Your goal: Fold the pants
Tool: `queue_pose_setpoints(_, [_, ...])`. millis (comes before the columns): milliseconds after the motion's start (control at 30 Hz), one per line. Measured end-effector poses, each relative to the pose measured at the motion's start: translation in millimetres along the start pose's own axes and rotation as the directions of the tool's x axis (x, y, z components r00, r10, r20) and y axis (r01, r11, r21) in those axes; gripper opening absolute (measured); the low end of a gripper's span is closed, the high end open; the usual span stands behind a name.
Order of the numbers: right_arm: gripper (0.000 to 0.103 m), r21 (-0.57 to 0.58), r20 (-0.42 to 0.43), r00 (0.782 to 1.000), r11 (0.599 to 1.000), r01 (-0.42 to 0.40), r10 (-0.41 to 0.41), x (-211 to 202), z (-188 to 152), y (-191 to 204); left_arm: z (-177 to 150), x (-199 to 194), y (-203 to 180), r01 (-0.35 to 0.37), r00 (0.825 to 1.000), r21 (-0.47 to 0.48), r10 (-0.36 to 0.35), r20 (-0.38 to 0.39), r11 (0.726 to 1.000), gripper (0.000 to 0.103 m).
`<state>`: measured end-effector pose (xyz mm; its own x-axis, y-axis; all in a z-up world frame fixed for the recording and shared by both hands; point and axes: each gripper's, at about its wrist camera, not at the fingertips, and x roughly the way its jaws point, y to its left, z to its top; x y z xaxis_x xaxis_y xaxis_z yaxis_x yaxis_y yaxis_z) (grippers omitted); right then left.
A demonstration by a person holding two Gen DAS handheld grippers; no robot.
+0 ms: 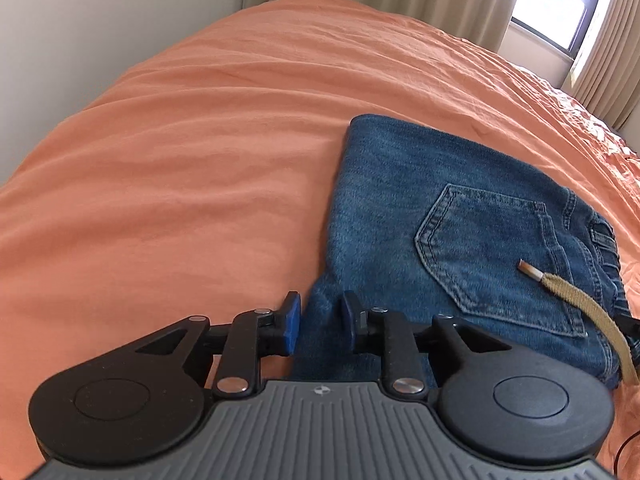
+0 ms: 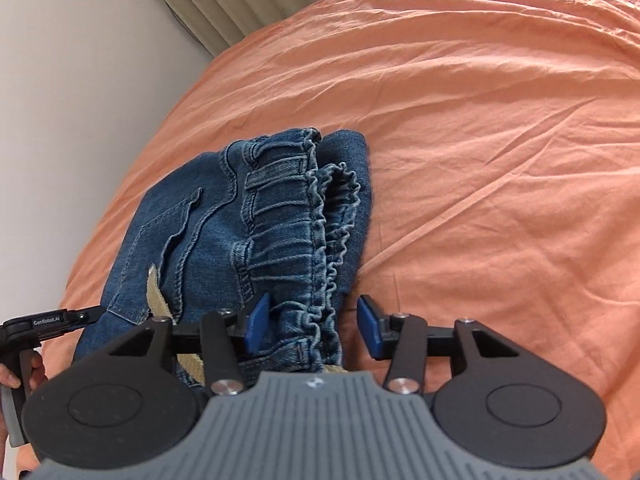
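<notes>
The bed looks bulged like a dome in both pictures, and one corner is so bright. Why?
Left wrist view: the fisheye lens bows the orange bedsheet, and the window is blown out white. Right wrist view: same bowing, sun glare on the sheet's top right, jeans slightly soft.

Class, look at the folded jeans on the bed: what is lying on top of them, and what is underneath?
On the jeans lies a tan drawstring, its tip beside the back pocket. Under them spreads the orange bedsheet; the folded denim layers beneath are covered.

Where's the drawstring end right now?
In the left wrist view, the tan drawstring lies at right on the folded jeans, its tip resting beside the back pocket.
</notes>
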<state>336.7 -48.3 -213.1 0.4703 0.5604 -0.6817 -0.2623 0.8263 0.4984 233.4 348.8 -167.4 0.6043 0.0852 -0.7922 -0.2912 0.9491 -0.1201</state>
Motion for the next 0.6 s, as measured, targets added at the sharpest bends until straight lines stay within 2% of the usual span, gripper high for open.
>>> queue_pose_setpoints(167, [0.05, -0.048, 0.031, 0.997, 0.996, 0.069, -0.068, -38, -1, 11, -17, -26, -1, -0.046, 0.998, 0.028, 0.047, -0.038, 0.999, 0.029])
queue_pose_setpoints(267, [0.051, -0.083, 0.07, 0.995, 0.993, 0.079, -0.074, -68, 0, 20, -18, -45, -7, -0.094, 0.995, 0.054, 0.096, -0.041, 0.994, 0.028])
queue_pose_setpoints(333, [0.051, -0.108, 0.117, 0.992, 0.992, 0.067, -0.054, -91, 1, 29, -18, -65, -15, -0.11, 0.994, 0.068, 0.11, 0.01, 0.992, 0.028])
queue_pose_setpoints(433, [0.058, -0.168, 0.201, 0.979, 0.984, 0.061, -0.026, -132, 0, 51, -16, -107, -35, -0.09, 0.988, 0.073, 0.08, 0.128, 0.993, 0.028])
queue_pose_setpoints(567, [0.067, -0.252, 0.315, 0.949, 0.966, 0.064, 0.019, -195, -8, 83, -21, -166, -79, -0.101, 0.958, 0.112, 0.066, 0.28, 0.989, 0.029])
queue_pose_setpoints(600, [0.071, -0.272, 0.342, 0.94, 0.959, 0.077, 0.021, -208, -12, 89, -25, -182, -91, -0.097, 0.945, 0.117, 0.055, 0.324, 0.988, 0.032])
